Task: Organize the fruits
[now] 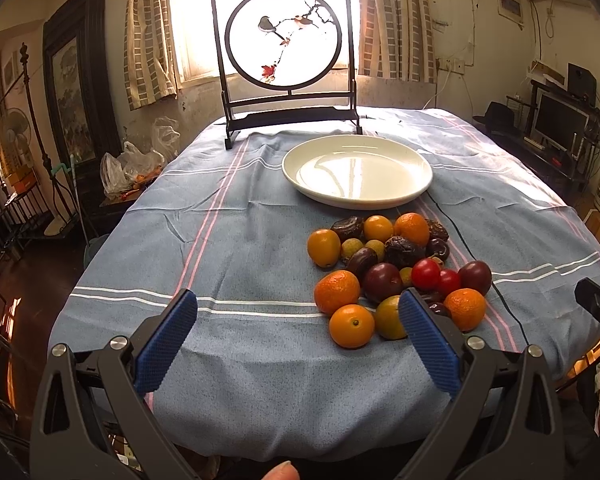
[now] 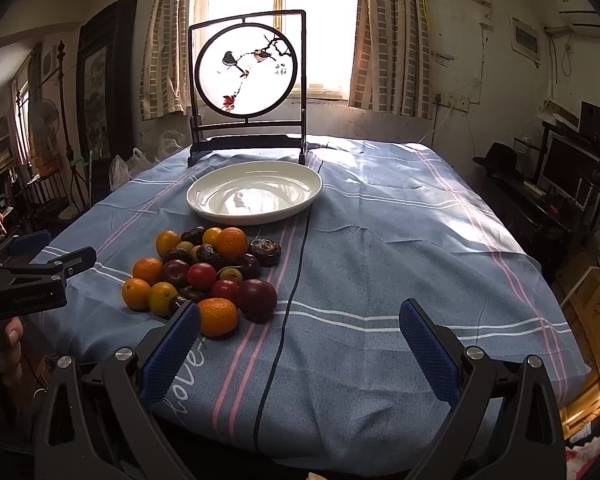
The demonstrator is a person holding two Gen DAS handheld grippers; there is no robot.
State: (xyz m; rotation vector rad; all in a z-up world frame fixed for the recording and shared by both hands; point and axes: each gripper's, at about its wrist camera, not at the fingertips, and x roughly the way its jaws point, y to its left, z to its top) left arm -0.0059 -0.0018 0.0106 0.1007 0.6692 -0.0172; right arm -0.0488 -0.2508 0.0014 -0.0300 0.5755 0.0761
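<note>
Through the left wrist view you are holding the left gripper (image 1: 298,312) low over the near edge of the desk (image 1: 228,232), jaws spread wide and gripping nothing, while the pile of fruits (image 1: 396,272) is lying just ahead and right of them, its nearest pieces beside the right finger and the white plate (image 1: 357,171) sitting beyond. Through the right wrist view your right gripper (image 2: 300,320) is hanging equally wide and empty, the fruits ahead to its left, and "love" is showing on the cloth (image 2: 380,240).
</note>
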